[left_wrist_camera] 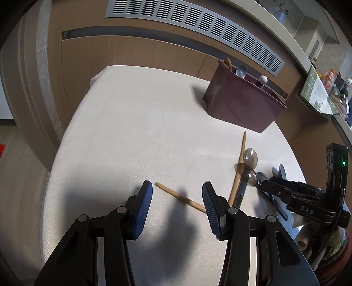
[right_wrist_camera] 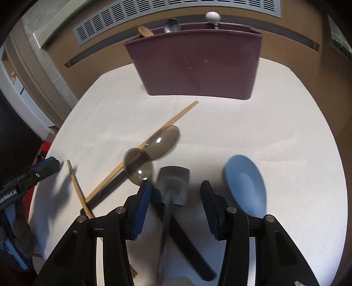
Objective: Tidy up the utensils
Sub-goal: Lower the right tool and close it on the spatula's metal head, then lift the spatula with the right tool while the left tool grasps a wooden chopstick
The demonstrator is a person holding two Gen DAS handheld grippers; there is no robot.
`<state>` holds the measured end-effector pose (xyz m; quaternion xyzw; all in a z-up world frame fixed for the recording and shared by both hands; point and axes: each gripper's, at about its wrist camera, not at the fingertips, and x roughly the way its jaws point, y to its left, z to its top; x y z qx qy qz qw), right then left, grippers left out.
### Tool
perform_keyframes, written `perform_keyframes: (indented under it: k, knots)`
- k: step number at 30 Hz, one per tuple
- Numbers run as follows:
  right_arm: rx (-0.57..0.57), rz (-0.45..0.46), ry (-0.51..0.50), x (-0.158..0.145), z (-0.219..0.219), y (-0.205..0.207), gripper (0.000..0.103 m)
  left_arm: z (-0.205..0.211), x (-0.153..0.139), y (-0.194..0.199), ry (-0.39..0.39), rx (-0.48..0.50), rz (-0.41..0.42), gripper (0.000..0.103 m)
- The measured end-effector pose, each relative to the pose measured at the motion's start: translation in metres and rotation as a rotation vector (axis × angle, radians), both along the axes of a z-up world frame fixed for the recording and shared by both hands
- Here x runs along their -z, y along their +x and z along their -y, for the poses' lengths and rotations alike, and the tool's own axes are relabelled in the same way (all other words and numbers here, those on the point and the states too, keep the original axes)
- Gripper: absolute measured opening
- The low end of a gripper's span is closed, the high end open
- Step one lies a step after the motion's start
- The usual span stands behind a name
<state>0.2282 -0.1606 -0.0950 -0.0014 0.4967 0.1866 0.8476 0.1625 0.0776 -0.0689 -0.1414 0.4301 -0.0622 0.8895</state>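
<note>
The table [left_wrist_camera: 123,123], covered with a pale cloth, carries everything, and at its far side stands one dark red utensil holder [right_wrist_camera: 195,63], placed upright near the edge so that handles can drop in from above. It already holds three pieces: one wooden spoon [right_wrist_camera: 145,31], one metal spoon [right_wrist_camera: 172,25] and one utensil with a white round end [right_wrist_camera: 213,16]. The loose utensils lie flat, partly crossed, in front of the holder, I think because they are waiting for sorting. I count one blue spoon [right_wrist_camera: 245,189], one grey spatula [right_wrist_camera: 173,184], two translucent spoons [right_wrist_camera: 164,143] that overlap each other, and two wooden chopsticks [right_wrist_camera: 160,129], one crossing under the spoons and the other [left_wrist_camera: 180,198] lying apart nearer the left side. The right gripper [right_wrist_camera: 176,193] hangs low over the spatula with its jaws on either side of the blade, not yet pressing it, probably to take it next. The left gripper [left_wrist_camera: 177,189] hovers half open above the separate chopstick and holds nothing.
</note>
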Motion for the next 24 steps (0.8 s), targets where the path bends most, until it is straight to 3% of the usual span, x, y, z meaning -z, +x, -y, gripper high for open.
perform_keyframes:
  k: [3,11,21,24]
  knots:
    - [-0.053,0.020,0.000,-0.002,0.001,-0.011,0.030,0.007,-0.002,0.001,0.008,0.015,-0.003,0.048]
    - [-0.101,0.120,-0.044,-0.009,0.011,-0.029,0.029,0.037,-0.008,0.003,0.065,0.071,-0.006,0.048]
    - [0.032,0.176,0.013,-0.027,0.083,-0.030,0.029,0.125,-0.018,0.041,0.185,0.327,0.053,0.048]
    - [0.051,0.181,0.037,-0.026,0.089,-0.031,0.029,0.140,-0.014,0.053,0.227,0.342,0.030,0.048]
